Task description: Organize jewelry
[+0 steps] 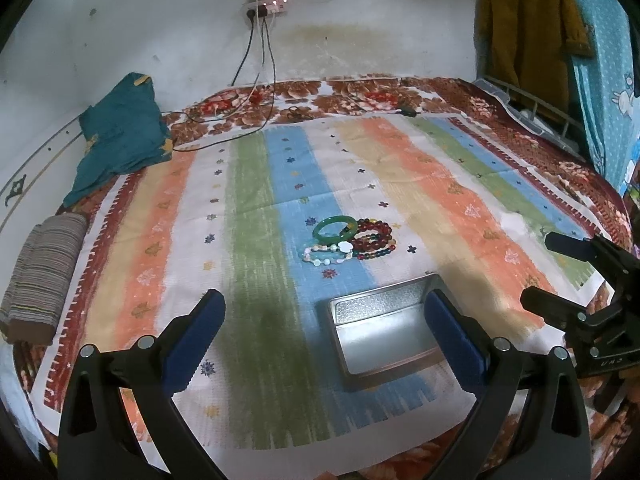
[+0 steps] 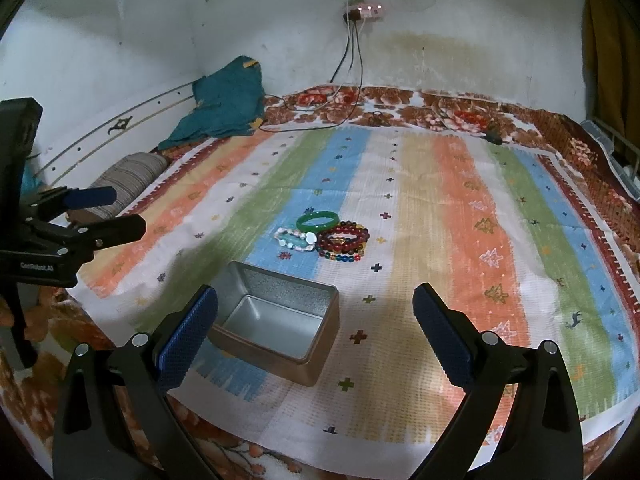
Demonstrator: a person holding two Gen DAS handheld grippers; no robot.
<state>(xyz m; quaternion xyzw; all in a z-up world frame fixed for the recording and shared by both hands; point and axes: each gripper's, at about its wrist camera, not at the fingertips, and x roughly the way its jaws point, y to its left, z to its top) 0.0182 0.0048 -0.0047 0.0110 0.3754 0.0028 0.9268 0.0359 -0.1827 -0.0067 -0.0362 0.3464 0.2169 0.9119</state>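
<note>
Blue-padded fingers (image 2: 192, 332) spread wide, left gripper (image 2: 108, 212) labelled "GetRobotAI", tin (image 2: 280, 320) empty

The tin (image 2: 276, 320) is matt, embossed metal. Beyond it lie a glossy green bangle (image 2: 318, 221) and shiny glassy beads (image 2: 344, 240) on coarse woven cloth (image 2: 440, 220).

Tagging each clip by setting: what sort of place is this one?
Likely a bedroom: the work surface is a bed against a stained wall, with a striped pillow, a hanging coat and a wall-mounted power strip.
</note>
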